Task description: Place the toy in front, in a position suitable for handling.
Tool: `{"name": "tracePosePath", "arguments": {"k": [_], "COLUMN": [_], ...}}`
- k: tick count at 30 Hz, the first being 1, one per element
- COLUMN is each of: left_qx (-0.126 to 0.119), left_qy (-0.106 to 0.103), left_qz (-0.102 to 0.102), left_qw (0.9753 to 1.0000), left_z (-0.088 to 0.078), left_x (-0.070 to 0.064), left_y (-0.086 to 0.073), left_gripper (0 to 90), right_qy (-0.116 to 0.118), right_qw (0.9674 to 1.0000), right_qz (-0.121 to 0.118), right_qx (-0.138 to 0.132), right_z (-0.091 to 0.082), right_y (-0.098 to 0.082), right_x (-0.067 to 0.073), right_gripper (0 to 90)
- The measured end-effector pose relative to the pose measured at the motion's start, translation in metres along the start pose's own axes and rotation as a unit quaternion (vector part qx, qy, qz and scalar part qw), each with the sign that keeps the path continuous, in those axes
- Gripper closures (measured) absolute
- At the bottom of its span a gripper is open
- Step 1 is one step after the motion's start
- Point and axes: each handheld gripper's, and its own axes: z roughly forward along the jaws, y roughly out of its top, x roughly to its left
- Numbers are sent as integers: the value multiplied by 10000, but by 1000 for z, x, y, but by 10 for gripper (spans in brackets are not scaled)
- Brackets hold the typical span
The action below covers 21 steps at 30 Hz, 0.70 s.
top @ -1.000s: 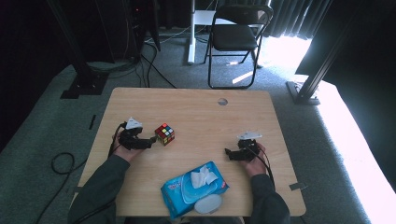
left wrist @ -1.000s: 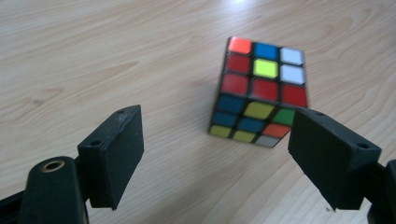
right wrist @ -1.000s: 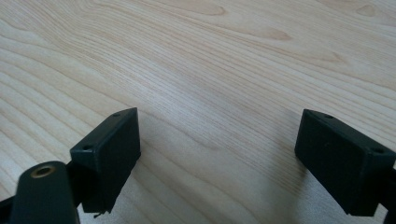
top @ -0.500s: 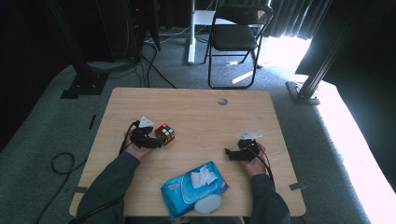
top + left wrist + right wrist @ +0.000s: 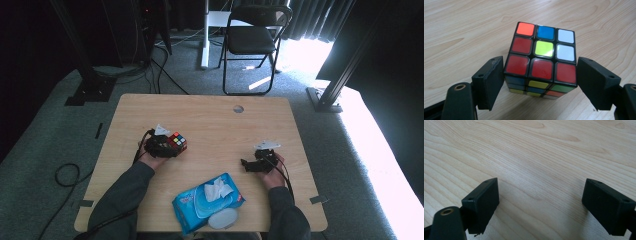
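Since the earlier frame, the left gripper [image 5: 169, 146] has advanced across the table [image 5: 210, 117] to the cube [image 5: 177, 141], and its jaws have just been closing. In the left gripper view, the cube [image 5: 541, 63] sits on the table between both jaws; the left pad touches or nearly touches it, the right pad stands just clear. No grasp yet. The right gripper [image 5: 247, 164] rests unmoved, jaws spread wide over bare wood [image 5: 536, 157].
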Motion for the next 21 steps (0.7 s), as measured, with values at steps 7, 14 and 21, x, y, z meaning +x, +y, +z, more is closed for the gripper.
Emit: {"name": "tracePosePath", "arguments": {"k": [7, 14, 21], "left_qx": [19, 59, 35], "left_qy": [26, 101, 129], "left_qz": [33, 94, 157], "left_qw": [10000, 9999, 9998], "left_z": [1, 2, 2], "left_x": [0, -3, -6], "left_y": [2, 4, 6], "left_gripper": [305, 331, 341], "right_qy": [0, 0, 0], "right_qw": [10000, 10000, 10000], "right_qz": [1, -1, 0], "right_qx": [-2, -2, -1], "right_z": [0, 0, 0], "right_y": [0, 0, 0], "right_x": [0, 0, 0], "right_gripper": [139, 139, 139]}}
